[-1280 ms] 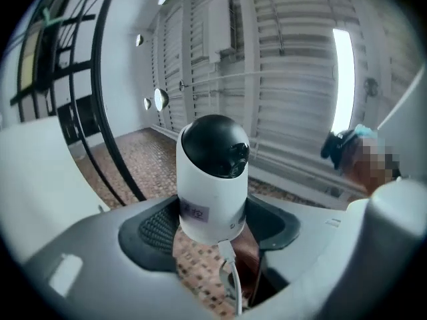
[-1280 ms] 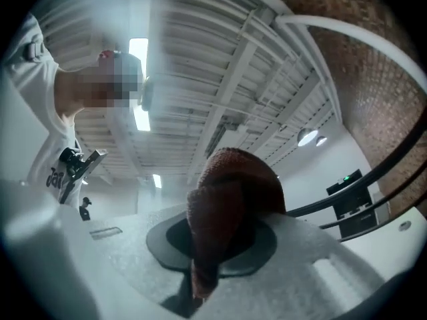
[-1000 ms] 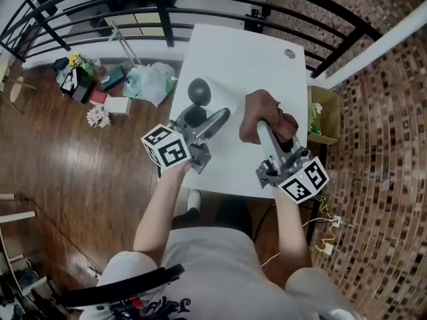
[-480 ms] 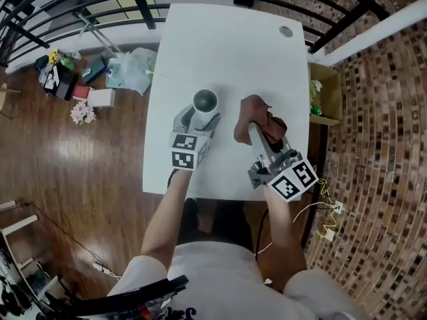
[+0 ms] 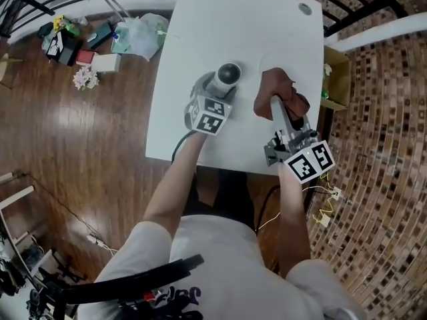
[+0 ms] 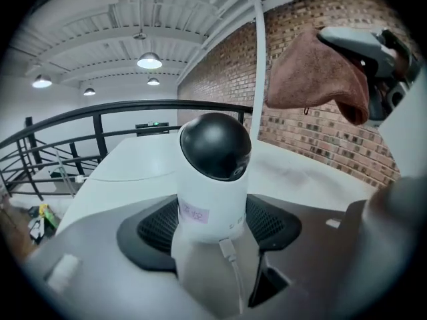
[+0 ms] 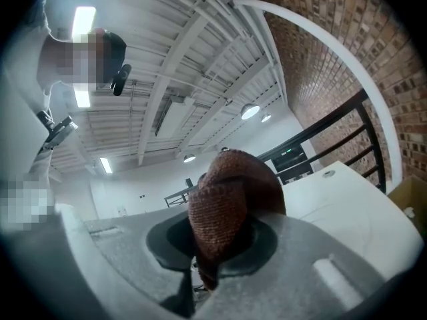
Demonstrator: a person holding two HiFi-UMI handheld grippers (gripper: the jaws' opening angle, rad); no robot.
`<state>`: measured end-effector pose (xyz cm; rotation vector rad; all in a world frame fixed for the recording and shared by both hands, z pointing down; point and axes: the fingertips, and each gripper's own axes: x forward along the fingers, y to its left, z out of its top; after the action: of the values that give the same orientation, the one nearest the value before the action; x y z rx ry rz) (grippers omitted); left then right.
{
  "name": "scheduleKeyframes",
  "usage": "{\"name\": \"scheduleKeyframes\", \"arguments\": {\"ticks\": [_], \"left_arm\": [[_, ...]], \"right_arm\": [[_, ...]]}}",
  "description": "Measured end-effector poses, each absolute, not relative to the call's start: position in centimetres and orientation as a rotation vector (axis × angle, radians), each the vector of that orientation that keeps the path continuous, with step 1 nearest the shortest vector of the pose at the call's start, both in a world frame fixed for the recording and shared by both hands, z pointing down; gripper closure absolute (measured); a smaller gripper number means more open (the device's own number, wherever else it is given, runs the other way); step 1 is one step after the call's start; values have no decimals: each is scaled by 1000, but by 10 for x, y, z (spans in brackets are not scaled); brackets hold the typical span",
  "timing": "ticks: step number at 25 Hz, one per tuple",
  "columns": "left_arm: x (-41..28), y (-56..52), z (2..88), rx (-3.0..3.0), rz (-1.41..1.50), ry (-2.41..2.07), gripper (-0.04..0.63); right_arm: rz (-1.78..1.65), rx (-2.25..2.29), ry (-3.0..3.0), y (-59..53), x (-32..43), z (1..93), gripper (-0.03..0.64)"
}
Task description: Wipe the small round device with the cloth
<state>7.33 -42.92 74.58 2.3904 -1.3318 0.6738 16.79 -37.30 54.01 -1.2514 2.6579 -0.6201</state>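
Note:
The small round device [image 5: 229,74] is white with a black dome. It stands upright between the pads of my left gripper [image 5: 223,87], which is shut on its white body over the white table [image 5: 220,19]. In the left gripper view the device [image 6: 213,172] fills the middle and a thin cable runs down from its base. The brown cloth [image 5: 275,89] hangs bunched from my right gripper [image 5: 279,107], which is shut on it. The cloth [image 6: 313,72] hangs up and to the right of the device and does not touch it. In the right gripper view the cloth [image 7: 230,205] covers the jaws.
A round grommet [image 5: 305,9] sits in the table's far right corner. Bags and small clutter [image 5: 137,32] lie on the wooden floor at the left. A cardboard box [image 5: 335,72] stands by the brick wall at the right. A black railing runs behind the table.
My left gripper has come down toward the table and rolled, so the device now stands upright. The right gripper with the cloth has sunk a little. Both grips are unchanged.

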Motion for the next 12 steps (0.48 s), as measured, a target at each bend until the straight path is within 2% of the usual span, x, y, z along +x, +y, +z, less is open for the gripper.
{"name": "scheduleKeyframes", "arguments": {"ticks": [2,4,12], "left_arm": [[77,-426,748,2392,688,-1311,250],[77,-422,746,2375,683,-1273,139],[37,-369,688,2385,536,-1270,126]], "right_arm": [[-606,-1276,2660,-362,169,534,592],[-583,-1304,2663,-350,168,527,592],[-494,-1461,2607,-277,160,488,592]]}}
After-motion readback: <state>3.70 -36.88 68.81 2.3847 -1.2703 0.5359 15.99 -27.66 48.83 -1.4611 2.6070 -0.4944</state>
